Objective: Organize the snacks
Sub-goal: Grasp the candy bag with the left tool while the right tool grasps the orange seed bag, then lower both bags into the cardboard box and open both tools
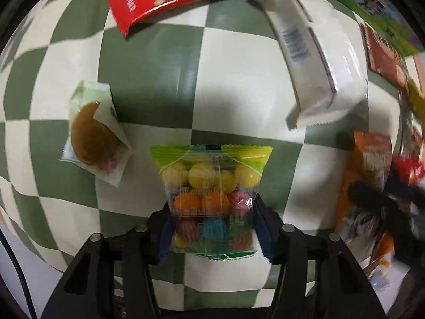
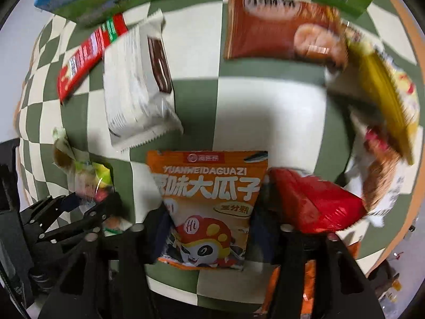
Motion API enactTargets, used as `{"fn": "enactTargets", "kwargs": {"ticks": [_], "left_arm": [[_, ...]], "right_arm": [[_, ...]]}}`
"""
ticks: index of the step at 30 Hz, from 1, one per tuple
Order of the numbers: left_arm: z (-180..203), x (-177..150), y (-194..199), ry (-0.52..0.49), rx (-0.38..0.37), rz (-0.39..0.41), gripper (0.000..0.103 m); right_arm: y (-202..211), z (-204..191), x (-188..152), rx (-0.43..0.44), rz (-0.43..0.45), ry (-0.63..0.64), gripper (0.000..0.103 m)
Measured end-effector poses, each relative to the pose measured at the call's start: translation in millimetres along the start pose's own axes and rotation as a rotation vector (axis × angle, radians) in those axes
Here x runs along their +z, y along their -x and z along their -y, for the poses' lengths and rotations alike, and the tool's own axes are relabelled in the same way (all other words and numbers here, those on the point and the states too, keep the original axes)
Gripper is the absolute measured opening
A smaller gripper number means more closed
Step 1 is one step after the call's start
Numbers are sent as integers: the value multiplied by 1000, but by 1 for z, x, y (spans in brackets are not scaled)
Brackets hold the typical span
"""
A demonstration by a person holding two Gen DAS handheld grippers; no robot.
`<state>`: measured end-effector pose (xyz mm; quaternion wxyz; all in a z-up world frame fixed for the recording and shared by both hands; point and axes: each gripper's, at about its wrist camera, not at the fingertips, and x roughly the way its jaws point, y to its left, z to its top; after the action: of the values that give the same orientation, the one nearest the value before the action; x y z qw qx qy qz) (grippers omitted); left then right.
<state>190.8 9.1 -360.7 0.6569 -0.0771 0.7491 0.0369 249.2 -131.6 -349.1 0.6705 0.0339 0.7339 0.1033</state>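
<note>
Left claw (image 1: pixel 212 228) grips the gumball bag (image 1: pixel 212 191) over the checkered desk (image 1: pixel 148 61), a white packet (image 1: pixel 313 61) beyond the bag. Right view: right claw (image 2: pixel 209 226) grips the orange seed bag (image 2: pixel 207 202), a red pouch (image 2: pixel 313 204) just beside it. Both pickups look under way; next comes lifting and sorting.

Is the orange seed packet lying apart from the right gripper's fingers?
No. The orange seed packet sits between the right gripper fingers, its lower half flanked on both sides.
</note>
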Motion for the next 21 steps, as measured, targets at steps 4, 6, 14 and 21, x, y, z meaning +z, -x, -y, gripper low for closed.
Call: {"fn": "enactTargets", "kwargs": {"ticks": [4,6,14,21], "left_arm": [[-18,0,-3,62,-69,-3,60],[-27,3,-1,71,-74,3,60],[-36,-3,10,29,7,52,46],[-24,-11,56,-19,-5,128,46]], "right_arm": [[4,3,-13,43,7,-51,88],[0,5,-18,40,-2,-69,88],[10,18,-29,2,68,-88,54],[47,16,-35,91,111,-86,51]]}}
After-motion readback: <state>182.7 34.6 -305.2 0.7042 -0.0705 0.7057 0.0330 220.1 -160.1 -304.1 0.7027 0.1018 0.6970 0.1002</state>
